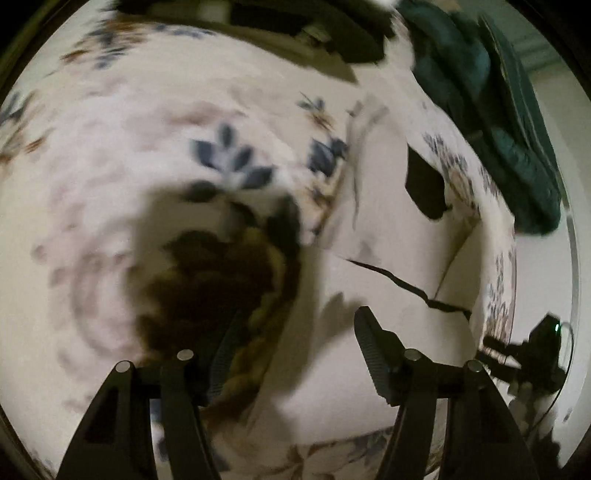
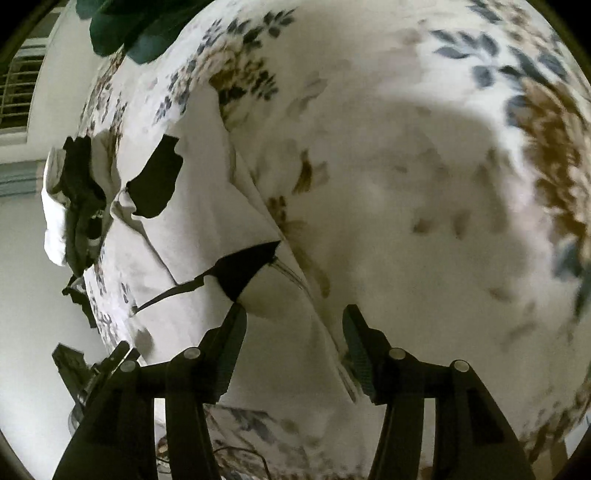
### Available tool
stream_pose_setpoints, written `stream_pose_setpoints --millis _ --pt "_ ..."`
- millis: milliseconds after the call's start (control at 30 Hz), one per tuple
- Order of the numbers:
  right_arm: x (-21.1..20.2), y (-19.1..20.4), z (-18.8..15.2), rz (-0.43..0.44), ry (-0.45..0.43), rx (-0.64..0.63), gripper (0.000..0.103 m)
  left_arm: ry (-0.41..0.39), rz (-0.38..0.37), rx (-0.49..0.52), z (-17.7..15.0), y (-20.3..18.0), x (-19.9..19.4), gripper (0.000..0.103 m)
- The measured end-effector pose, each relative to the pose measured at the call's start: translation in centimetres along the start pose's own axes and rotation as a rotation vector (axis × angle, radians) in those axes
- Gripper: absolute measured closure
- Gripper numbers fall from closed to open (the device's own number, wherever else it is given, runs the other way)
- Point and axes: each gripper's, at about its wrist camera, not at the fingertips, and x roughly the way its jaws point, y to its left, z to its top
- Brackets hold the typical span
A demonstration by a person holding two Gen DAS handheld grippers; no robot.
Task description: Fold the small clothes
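A white garment (image 1: 388, 236) with black trim lies on a floral bedsheet (image 1: 129, 147). It also shows in the right wrist view (image 2: 192, 229), with a black triangular part (image 2: 243, 269) and a thin black strap (image 2: 166, 293). My left gripper (image 1: 295, 350) is open above the garment's edge and holds nothing. My right gripper (image 2: 293, 336) is open; its left fingertip (image 2: 236, 317) is right at the black triangle's lower tip. Whether it touches is unclear. Both views are blurred.
A dark green cloth (image 1: 491, 110) lies at the far right of the bed, also in the right wrist view (image 2: 125, 26). More black and white clothes (image 2: 77, 199) sit at the bed's edge. A black device (image 1: 543, 347) stands beside the bed.
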Motion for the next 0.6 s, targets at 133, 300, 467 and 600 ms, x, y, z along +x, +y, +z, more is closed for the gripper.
stream_pose_setpoints --millis 133,300,467,600 --pt "1.5 -0.5 1.5 0.049 -0.015 0.068 0.046 -0.002 0.003 0.069 0.7 -1.7 2.3 0.099" --pt "1.5 1.1 1.9 -0.028 -0.07 0.001 0.099 -0.026 0.015 0.103 1.2 -2.7 2.3 0.099" --pt "-1.4 0.8 2.0 -0.052 -0.2 0.075 0.1 -0.036 0.012 0.086 1.4 -1.7 1.4 0.099" --pt "-0.7 0.7 2.7 -0.063 -0.191 0.093 0.1 -0.024 -0.008 0.063 1.8 -0.9 1.6 0.098"
